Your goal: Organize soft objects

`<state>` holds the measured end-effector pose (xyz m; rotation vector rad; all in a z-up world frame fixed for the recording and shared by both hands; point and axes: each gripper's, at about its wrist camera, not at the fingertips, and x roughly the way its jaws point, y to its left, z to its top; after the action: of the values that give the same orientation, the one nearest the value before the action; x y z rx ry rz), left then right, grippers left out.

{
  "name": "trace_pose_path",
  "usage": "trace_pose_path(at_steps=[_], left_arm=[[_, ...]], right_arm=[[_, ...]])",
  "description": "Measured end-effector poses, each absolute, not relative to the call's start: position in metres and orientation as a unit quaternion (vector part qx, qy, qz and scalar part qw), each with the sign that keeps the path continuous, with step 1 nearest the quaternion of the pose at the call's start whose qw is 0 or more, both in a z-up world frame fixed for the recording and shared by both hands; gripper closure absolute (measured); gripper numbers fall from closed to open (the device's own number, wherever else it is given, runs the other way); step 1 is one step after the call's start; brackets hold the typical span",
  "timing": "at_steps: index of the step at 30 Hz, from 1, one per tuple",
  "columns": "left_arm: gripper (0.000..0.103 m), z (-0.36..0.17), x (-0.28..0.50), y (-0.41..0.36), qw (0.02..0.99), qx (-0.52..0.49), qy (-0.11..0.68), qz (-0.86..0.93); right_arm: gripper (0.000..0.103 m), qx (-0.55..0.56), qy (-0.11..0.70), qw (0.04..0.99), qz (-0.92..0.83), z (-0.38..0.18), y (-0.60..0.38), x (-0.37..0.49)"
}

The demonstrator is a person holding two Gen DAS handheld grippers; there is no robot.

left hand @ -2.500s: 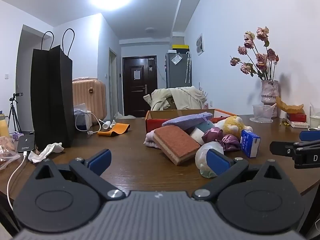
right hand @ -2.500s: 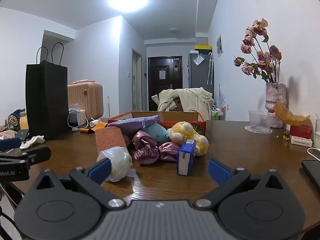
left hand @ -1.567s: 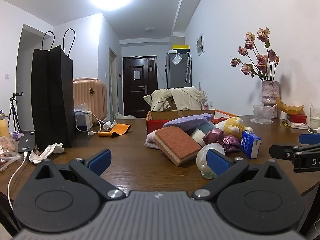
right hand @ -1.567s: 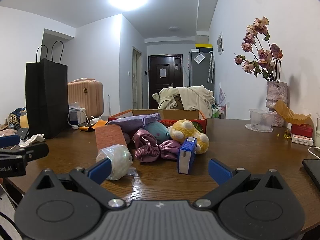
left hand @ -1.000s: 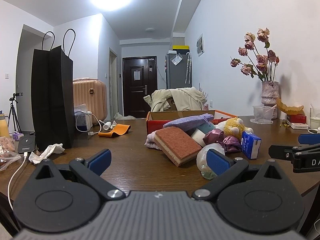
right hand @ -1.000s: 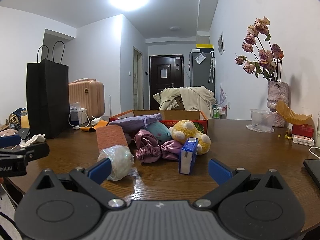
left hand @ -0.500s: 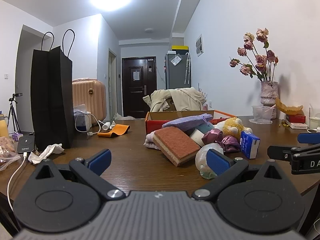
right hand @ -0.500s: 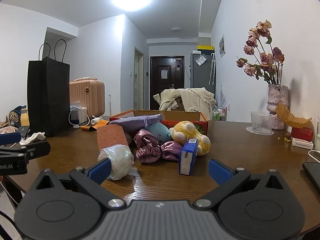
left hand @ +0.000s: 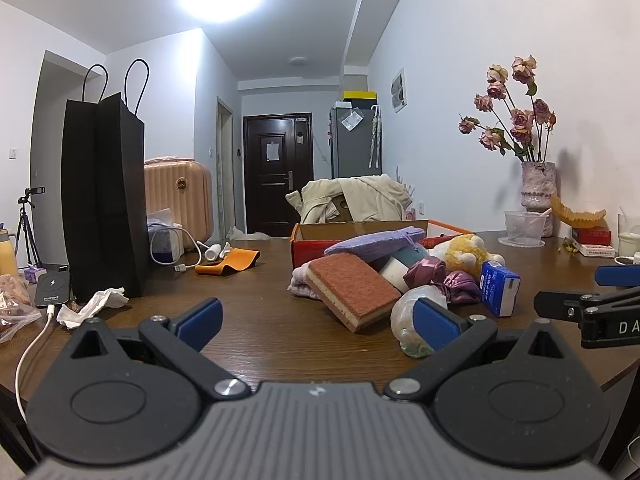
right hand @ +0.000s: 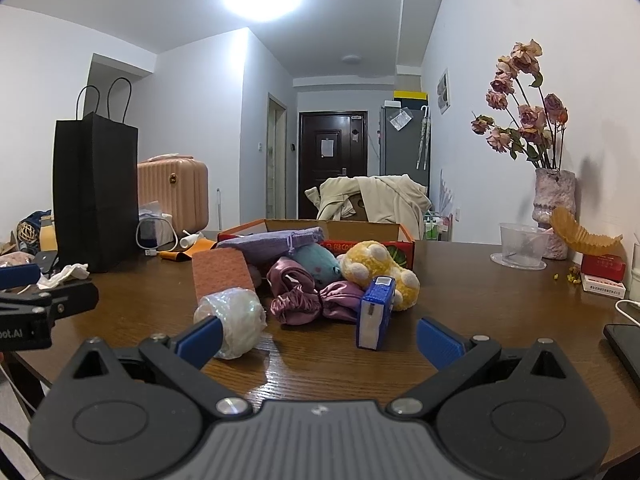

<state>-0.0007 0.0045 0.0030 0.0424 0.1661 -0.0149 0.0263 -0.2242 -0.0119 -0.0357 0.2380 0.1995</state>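
Two grippers are held low at the near edge of the wooden table (left hand: 260,332), both with fingers spread wide and nothing between them: the left gripper (left hand: 316,318) and the right gripper (right hand: 320,338). Bare tabletop is seen right in front of each, so there's room there. The soft stuff is heaped mid-table against an open orange cardboard box (right hand: 360,234): an orange sponge (left hand: 352,290), a purple cloth (left hand: 376,240), a yellow plush (right hand: 378,270), a teal plush (right hand: 318,264), satin scrunchies (right hand: 304,300) and a plastic-wrapped ball (right hand: 236,320). A blue tissue pack (right hand: 376,312) is stood just in front of the heap. A black paper bag (left hand: 104,200) crowds the left side, a vase of dried flowers (right hand: 554,208) the right wall. Readable writing is scarce: "DA" on the right gripper's side in the left view, "bot.AI" on the left gripper's side in the right view. The box print is too blurred.
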Motion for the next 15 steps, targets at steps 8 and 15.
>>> trace_pose_path(at_steps=[8, 15], left_arm=[[0.000, 0.0023, -0.0008, 0.0047, 0.996, 0.022, 0.082, -0.009], [0.000, 0.0022, -0.0010, 0.0033, 0.996, 0.024, 0.082, -0.010]], right_arm=[[0.000, -0.018, 0.118, 0.988, 0.100, -0.0124, -0.2237, 0.0269], [0.000, -0.017, 0.119, 0.988, 0.100, -0.0137, -0.2244, 0.0281]])
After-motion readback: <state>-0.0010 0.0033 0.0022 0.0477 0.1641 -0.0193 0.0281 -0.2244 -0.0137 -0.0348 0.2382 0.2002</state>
